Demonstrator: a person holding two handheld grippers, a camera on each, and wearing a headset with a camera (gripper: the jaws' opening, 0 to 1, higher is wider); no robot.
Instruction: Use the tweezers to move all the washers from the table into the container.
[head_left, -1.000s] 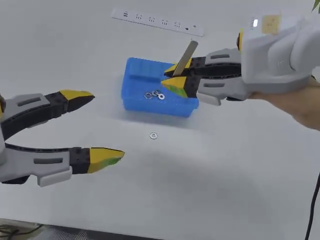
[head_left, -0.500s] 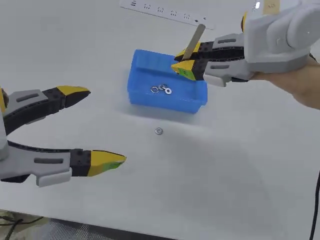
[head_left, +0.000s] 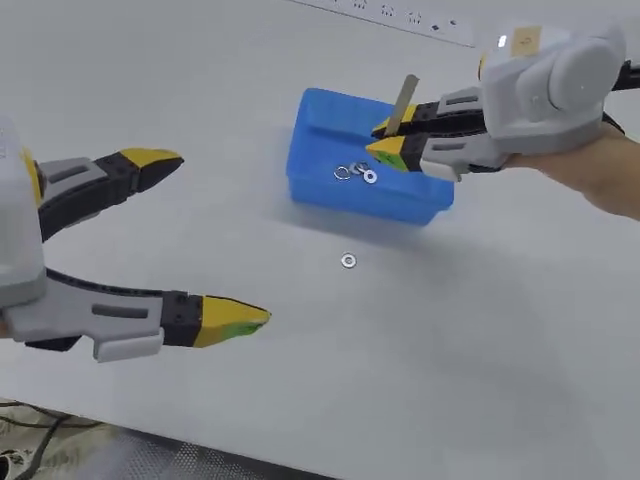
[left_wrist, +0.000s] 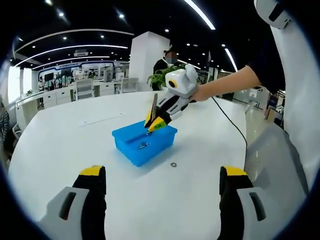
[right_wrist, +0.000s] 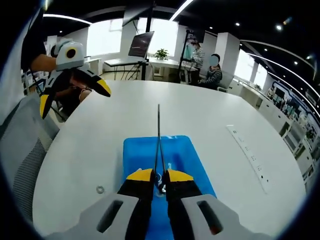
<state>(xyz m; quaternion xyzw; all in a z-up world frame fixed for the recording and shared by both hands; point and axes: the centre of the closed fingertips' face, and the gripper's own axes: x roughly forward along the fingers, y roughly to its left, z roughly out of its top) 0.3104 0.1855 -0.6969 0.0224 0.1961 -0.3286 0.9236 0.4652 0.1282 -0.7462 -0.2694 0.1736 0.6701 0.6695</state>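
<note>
Tweezers (head_left: 405, 100) are clamped between the nearly closed jaws of the right gripper (head_left: 383, 140), over the 3 o'clock end of the blue container (head_left: 325, 125). In the head view their long axis runs from the jaws up toward 12–1 o'clock, flat end on top, slightly tilted. In the right gripper view the tweezers (right_wrist: 158, 140) lie straight along the 6–12 line, thin legs converging at 12 above the container (right_wrist: 135, 150). Which end carries the tips: cannot tell.

A few washers (head_left: 357, 173) lie inside the container, near its middle. One loose washer (head_left: 348, 261) sits on the table (head_left: 200, 80) at 6 o'clock of the container, near it but apart.

Left gripper (head_left: 222, 238) hangs at 9 o'clock in the head view, jaws spread wide, nothing between them, well apart from the container.

Table is white, matte and round-edged. A power strip (head_left: 400, 15) lies at 12 o'clock. The room is an open office with strip ceiling lights, desks, a plant (left_wrist: 162, 77) and seated people (right_wrist: 212, 72) far back.
</note>
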